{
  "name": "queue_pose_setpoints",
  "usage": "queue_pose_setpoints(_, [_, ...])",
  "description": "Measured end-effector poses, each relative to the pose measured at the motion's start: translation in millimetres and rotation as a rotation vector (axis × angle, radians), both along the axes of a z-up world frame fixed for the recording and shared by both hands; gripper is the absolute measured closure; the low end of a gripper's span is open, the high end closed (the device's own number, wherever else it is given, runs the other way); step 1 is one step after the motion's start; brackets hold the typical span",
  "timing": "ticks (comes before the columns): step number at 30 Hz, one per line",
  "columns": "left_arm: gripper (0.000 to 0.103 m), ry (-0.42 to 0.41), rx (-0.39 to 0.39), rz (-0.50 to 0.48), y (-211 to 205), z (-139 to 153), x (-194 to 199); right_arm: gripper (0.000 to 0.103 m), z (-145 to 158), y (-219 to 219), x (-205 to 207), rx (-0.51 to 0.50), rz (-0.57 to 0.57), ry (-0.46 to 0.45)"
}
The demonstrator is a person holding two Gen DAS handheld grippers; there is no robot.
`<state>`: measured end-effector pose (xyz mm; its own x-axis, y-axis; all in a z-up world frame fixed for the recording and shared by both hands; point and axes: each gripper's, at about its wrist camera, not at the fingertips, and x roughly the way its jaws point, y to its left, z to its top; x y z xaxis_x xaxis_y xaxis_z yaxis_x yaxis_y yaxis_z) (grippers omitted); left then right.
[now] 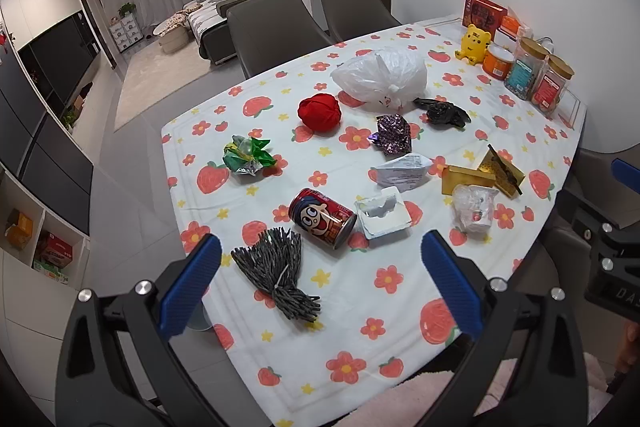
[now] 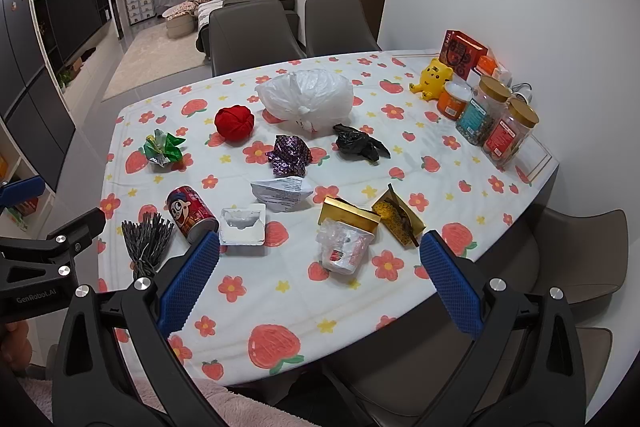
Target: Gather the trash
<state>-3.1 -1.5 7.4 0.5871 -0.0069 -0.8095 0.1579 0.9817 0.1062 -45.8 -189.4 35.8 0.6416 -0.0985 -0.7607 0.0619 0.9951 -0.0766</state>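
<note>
Nearest the left gripper (image 1: 320,279), just ahead of its left finger, lies a grey bundle of sticks (image 1: 276,275) tied at the waist; its jaws are spread wide and hold nothing. Beyond the bundle a red drink can (image 1: 322,223) lies on its side, with a torn white tray (image 1: 383,213) beside it to the right. The right gripper (image 2: 320,279) is likewise spread and empty, and a crumpled plastic cup (image 2: 345,246) sits just ahead between its fingers, touching a gold box (image 2: 348,215).

Further out on the flowered tablecloth (image 2: 280,307) are a folded paper packet (image 2: 282,194), a purple foil wrapper (image 2: 289,154), a green wrapper (image 2: 164,149), a red ball of cloth (image 2: 234,123), a black bag (image 2: 358,143) and a tied white bag (image 2: 306,97). No bin shows in either view.

Risks, as I judge them: the can could roll off toward the table edge if nudged by a finger; the stick bundle may splay or shed pieces if pinched away from its tie; the cup would likely crush and slip; a sweep to the far right could knock the jars (image 2: 496,123), which are not trash.

Readable writing is scarce: "GenRobot.AI" on the left gripper's body in the right view. The can shows a cartoon face; other labels are too small to read.
</note>
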Motion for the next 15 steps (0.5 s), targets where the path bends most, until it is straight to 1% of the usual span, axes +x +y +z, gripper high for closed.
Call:
queue_pose_setpoints(10, [0.004,0.001,-0.002,0.000,0.0,0.5,0.0,0.006,-4.2,-1.7,1.5,0.003,0.003,-0.001])
queue_pose_setpoints(11, [0.004,0.000,-0.001,0.001,0.0,0.5,-0.1,0.006,2.0,-1.5,-1.8,0.004,0.004,-0.001])
queue_pose_setpoints(13, [0.004,0.001,-0.003,0.004,0.5,0.4,-0.1,0.006,1.7,-0.8,-2.4,0.005,0.012,0.002])
queue_pose_setpoints(15, [0.004,0.007,-0.011,0.014,0.2,8.2,6.0,0.006,5.6,7.6,6.3,0.006,0.028,0.007])
